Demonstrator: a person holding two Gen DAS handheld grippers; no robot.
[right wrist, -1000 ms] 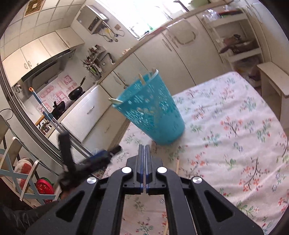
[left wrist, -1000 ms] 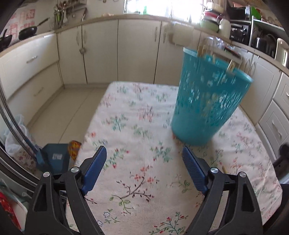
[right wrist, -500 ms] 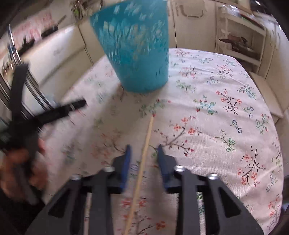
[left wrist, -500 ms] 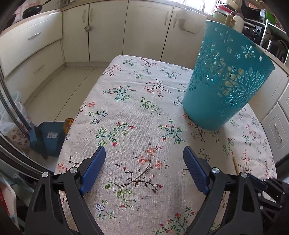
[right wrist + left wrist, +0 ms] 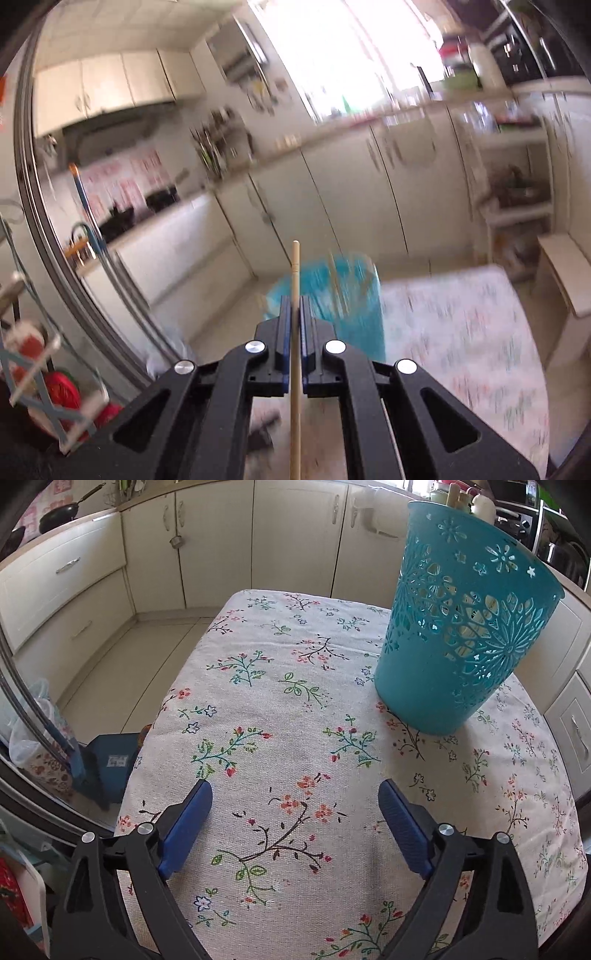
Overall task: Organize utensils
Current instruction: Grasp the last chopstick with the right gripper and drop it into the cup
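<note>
A teal perforated basket [image 5: 465, 635] stands upright on the floral tablecloth [image 5: 277, 709] at the right, with pale wooden utensils showing through its holes. My left gripper [image 5: 295, 827] is open and empty, low over the cloth, short of the basket. My right gripper [image 5: 294, 306] is shut on a wooden chopstick [image 5: 295, 273], which sticks out past the fingertips and back under the camera. The right wrist view is motion-blurred; the basket [image 5: 351, 306] shows just beyond the fingers with sticks rising from it.
Cream kitchen cabinets [image 5: 295, 539] ring the table. A blue box [image 5: 110, 760] and a bag sit on the floor to the left. A white shelf unit [image 5: 517, 206] and a wooden stool [image 5: 569, 273] stand at the right.
My right gripper closed on the chopstick that lay on the cloth and lifted it, tilting up towards the basket. My left gripper drifted slightly and stayed open.
</note>
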